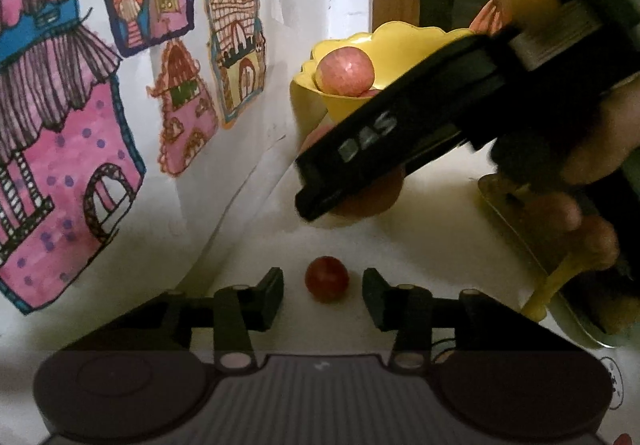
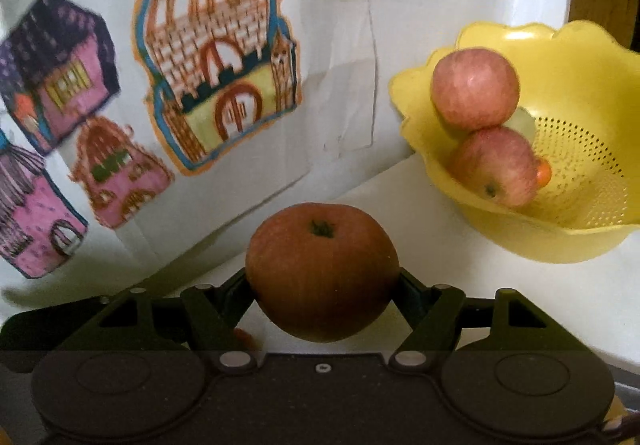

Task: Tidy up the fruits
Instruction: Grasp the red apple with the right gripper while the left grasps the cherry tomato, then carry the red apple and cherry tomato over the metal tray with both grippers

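right claw (image 2: 322, 281) grips tomato (image 2: 322, 271) (colander (image 2: 576, 229) near).

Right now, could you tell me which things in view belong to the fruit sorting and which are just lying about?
Part of the job:
- large red fruit in the right gripper
- yellow colander with two apples
- small red fruit ahead of the left gripper

Just lying about:
- house drawings on the wall
- metal tray
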`<state>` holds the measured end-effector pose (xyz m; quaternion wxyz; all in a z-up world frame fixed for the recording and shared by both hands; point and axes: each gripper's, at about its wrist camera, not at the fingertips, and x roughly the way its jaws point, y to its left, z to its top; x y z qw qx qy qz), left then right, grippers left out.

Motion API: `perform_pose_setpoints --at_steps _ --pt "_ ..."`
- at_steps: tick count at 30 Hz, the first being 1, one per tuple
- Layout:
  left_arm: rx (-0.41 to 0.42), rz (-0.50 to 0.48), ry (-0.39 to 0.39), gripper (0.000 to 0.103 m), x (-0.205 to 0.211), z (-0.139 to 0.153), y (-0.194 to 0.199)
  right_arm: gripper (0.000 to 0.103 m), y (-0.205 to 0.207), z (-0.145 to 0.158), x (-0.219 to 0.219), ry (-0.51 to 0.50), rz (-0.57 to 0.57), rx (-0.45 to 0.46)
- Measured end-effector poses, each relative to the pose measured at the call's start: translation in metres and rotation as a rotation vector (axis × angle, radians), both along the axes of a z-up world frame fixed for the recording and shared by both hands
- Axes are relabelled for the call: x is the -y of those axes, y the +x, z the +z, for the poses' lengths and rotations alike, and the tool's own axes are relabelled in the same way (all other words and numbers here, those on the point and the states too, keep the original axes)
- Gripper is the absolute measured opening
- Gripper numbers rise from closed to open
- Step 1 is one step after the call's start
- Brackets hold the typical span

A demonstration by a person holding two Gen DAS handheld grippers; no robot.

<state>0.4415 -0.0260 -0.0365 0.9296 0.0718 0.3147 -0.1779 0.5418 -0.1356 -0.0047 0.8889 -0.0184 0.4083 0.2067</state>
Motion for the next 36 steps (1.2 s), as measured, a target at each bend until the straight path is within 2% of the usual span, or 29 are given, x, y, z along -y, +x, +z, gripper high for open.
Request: perform_pose_setpoints --at_steps 6,14,23,36 --pt "-0.006 0.003 -0.003 0.026 0.004 -0.002 0.009 0.075 -0.017 0.019 0.02 0.024 -0.001 0.009" --pt "0.004 0.008 -0.048 0.026 0.005 0.001 0.005 0.075 -0.053 0.051 0.058 0.058 -0.003 0.05" --pt "0.058 -0.027 -0.08 0.026 0.019 0.026 -0.026 0.075 -0.088 0.078 0.106 0.068 -0.051 0.106" --pt "0.137 -0.118 -0.165 0.026 0.09 0.068 -0.058 0.075 -0.144 0.089 0.212 0.052 -0.217 0.143"
